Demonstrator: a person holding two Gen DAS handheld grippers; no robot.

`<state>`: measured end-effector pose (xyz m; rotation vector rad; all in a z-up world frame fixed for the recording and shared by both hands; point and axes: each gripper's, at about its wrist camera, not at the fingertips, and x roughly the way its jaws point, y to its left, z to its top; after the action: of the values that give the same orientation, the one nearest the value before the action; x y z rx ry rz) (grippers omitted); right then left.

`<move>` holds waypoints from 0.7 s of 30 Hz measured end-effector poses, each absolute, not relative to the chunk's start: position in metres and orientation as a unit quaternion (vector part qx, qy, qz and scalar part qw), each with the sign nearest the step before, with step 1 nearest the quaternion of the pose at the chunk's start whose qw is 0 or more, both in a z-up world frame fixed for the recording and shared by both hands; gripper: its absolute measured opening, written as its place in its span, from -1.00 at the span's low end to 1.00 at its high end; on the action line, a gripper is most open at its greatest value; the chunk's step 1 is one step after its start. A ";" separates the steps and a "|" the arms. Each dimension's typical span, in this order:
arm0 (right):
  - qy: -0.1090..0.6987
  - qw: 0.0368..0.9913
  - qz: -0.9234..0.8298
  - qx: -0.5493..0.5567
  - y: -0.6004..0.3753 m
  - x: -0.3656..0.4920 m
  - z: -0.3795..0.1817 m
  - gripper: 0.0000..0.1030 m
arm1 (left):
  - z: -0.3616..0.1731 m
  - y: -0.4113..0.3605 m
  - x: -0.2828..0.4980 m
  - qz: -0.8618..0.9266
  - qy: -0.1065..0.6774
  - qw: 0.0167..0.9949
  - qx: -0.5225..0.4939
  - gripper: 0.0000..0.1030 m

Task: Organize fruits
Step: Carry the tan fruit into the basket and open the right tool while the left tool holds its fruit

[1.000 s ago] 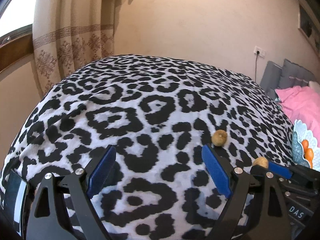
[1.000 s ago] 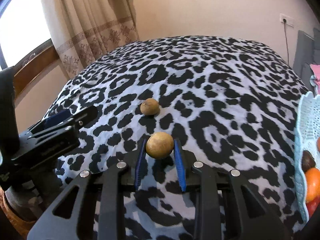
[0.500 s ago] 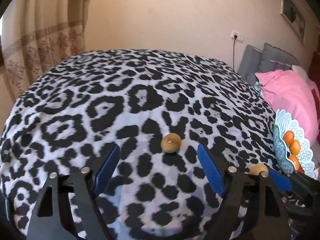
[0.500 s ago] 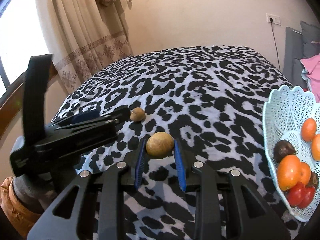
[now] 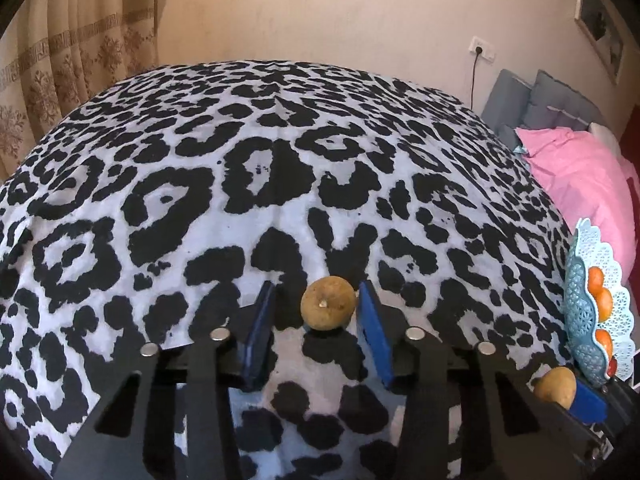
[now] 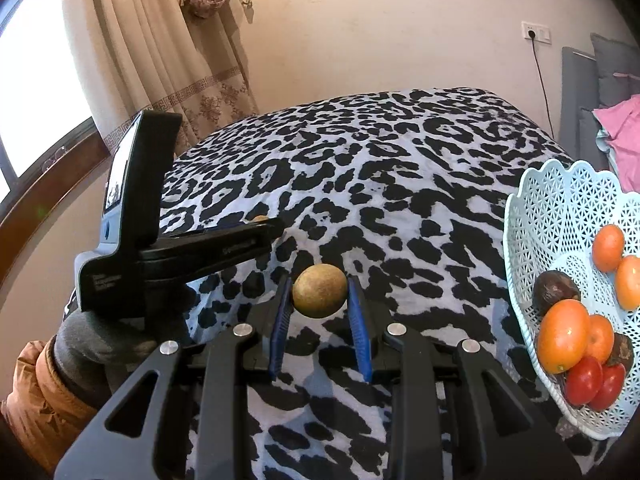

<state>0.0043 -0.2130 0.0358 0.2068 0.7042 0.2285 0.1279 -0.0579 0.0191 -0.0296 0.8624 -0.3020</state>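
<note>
A small round brown fruit lies on the leopard-print cloth between the blue pads of my left gripper. The jaws stand narrowed around it with small gaps on both sides, so it is not clamped. My right gripper is shut on a second brown fruit and holds it above the cloth. That held fruit also shows in the left wrist view. A pale blue lattice basket with oranges, tomatoes and dark fruits stands at the right.
The leopard-print cloth covers a rounded table. A curtain and window lie to the left, and pink bedding to the right. The left gripper body and gloved hand sit left of my right gripper.
My left gripper has moved forward around the lying fruit and its jaws have narrowed. My right gripper has carried its fruit toward the basket, which now shows larger.
</note>
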 end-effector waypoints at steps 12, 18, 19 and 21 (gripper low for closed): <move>0.339 0.930 0.106 0.099 -0.210 0.003 0.039 -0.44 | 0.024 -0.052 0.116 -0.150 0.389 0.909 -0.020 -0.48; 0.331 0.933 0.102 0.098 -0.211 0.003 0.046 -0.44 | 0.032 -0.046 0.104 -0.134 0.363 0.922 -0.024 -0.48; 0.330 0.934 0.101 0.097 -0.210 0.003 0.047 -0.44 | 0.033 -0.044 0.103 -0.131 0.360 0.923 -0.025 -0.48; 0.327 0.935 0.099 0.096 -0.211 0.001 0.049 -0.44 | 0.034 -0.043 0.101 -0.127 0.355 0.926 -0.026 -0.48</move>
<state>0.0011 -0.2105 0.0493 0.1968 0.6695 0.2029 0.1011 -0.0427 0.0345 -0.0542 0.7278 -0.2614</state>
